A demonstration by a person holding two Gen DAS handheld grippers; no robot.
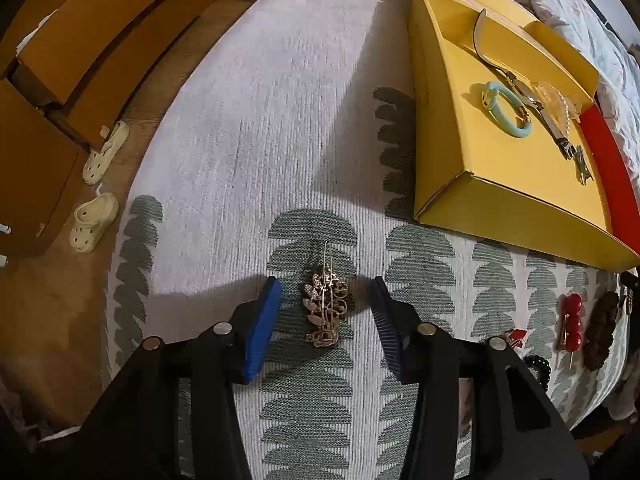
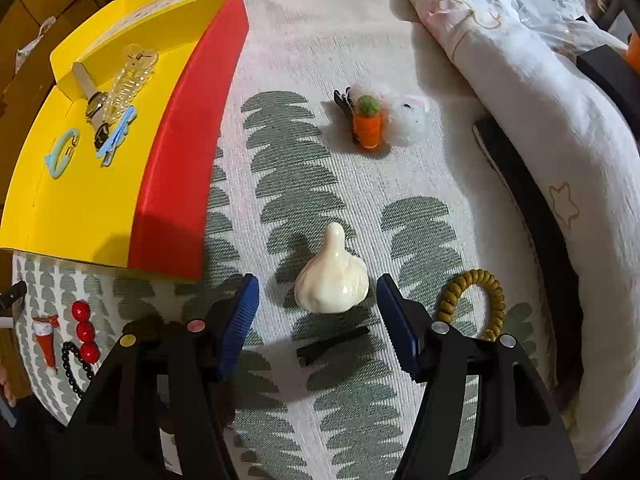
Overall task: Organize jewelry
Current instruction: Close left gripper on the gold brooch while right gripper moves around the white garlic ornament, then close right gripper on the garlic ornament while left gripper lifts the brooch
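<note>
In the left wrist view my left gripper (image 1: 326, 316) is open, its blue pads on either side of a gold filigree brooch (image 1: 326, 308) lying on the patterned bedspread. The yellow box (image 1: 452, 152) lies beyond at the right, holding a turquoise clip (image 1: 506, 110) and a metal watch band (image 1: 556, 132). In the right wrist view my right gripper (image 2: 318, 312) is open around a cream garlic-shaped hair clip (image 2: 332, 280), not touching it. The yellow box (image 2: 80, 208) with its red side is at the left.
A carrot-and-bunny clip (image 2: 380, 120), a mustard coil hair tie (image 2: 472, 304) and a black hairpin (image 2: 332, 346) lie near the right gripper. Red bead clip (image 1: 570, 320), brown scrunchie (image 1: 600, 328) and black beads (image 1: 538, 366) lie right of the left gripper. A duvet (image 2: 520, 80) borders the right.
</note>
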